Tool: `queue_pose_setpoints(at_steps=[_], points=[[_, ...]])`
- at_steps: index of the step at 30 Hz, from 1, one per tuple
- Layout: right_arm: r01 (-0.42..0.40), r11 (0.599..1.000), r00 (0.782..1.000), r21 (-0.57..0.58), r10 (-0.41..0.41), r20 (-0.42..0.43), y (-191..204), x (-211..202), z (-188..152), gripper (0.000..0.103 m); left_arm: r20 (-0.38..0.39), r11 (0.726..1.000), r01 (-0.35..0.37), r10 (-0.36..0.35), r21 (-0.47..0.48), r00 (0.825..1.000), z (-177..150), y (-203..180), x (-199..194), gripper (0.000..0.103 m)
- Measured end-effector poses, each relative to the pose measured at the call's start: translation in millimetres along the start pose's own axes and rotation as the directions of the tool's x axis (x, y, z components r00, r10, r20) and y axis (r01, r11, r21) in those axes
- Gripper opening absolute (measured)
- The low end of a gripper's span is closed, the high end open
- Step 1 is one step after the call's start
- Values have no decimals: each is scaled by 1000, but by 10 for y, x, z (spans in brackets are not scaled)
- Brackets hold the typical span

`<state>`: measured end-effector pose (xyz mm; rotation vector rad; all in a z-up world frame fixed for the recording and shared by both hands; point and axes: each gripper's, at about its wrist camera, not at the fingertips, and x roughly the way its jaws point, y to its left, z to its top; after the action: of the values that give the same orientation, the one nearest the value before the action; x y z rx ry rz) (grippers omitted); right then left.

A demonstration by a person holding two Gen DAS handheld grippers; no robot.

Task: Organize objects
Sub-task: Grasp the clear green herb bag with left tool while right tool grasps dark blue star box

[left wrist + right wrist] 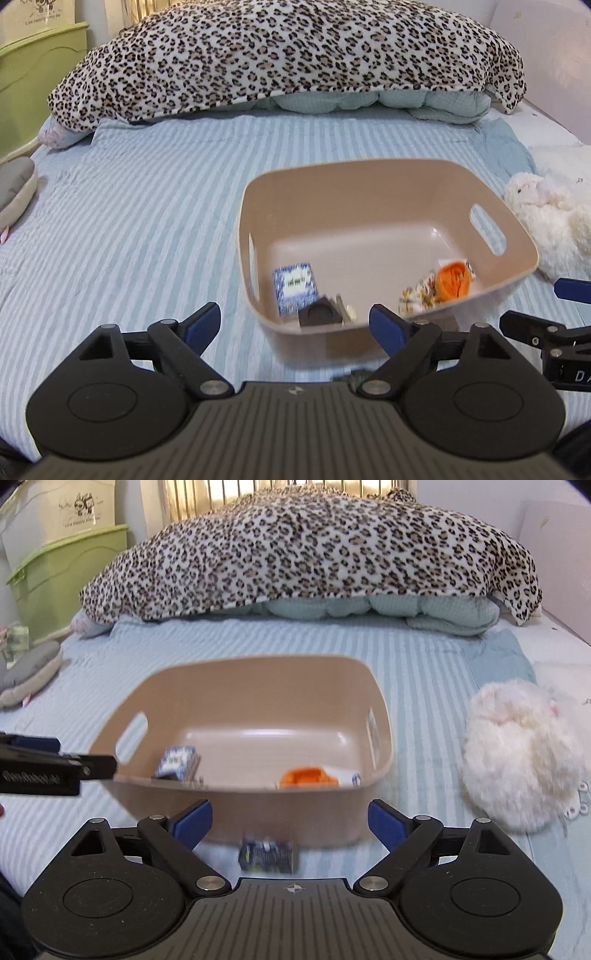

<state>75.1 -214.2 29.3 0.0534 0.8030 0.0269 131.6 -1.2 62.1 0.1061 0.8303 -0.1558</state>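
A beige plastic bin with handle slots sits on the striped bed. Inside lie a blue patterned box, a dark square item, an orange item and a floral packet. A small dark box lies on the bed just in front of the bin, between the right gripper's fingers. My left gripper is open and empty before the bin's near wall. My right gripper is open and empty.
A white plush toy lies right of the bin. A leopard-print blanket over a quilt fills the back. A grey cushion lies at the left edge, and a green cabinet stands beyond it.
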Motion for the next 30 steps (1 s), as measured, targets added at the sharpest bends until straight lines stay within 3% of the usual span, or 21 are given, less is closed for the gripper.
queue_pose_setpoints(at_steps=[6,14,23,30], points=[[14,1000,999,22,-13,-50,17,82,-258,95,-37,1000,-9,10,25,999,-282,-25,-17,88],[16,999,996,31,-13,-88,100,140,-512,95,-115,1000,-11,11,-3,993,-549,-25,239,88],[36,998,993,49,-30,-117,68,261,-553,95,-169,999,12,-21,-50,985,-676,-83,454,88],[43,997,990,65,-34,-140,34,360,-592,96,-168,994,55,-71,-98,983,-677,-119,544,88]])
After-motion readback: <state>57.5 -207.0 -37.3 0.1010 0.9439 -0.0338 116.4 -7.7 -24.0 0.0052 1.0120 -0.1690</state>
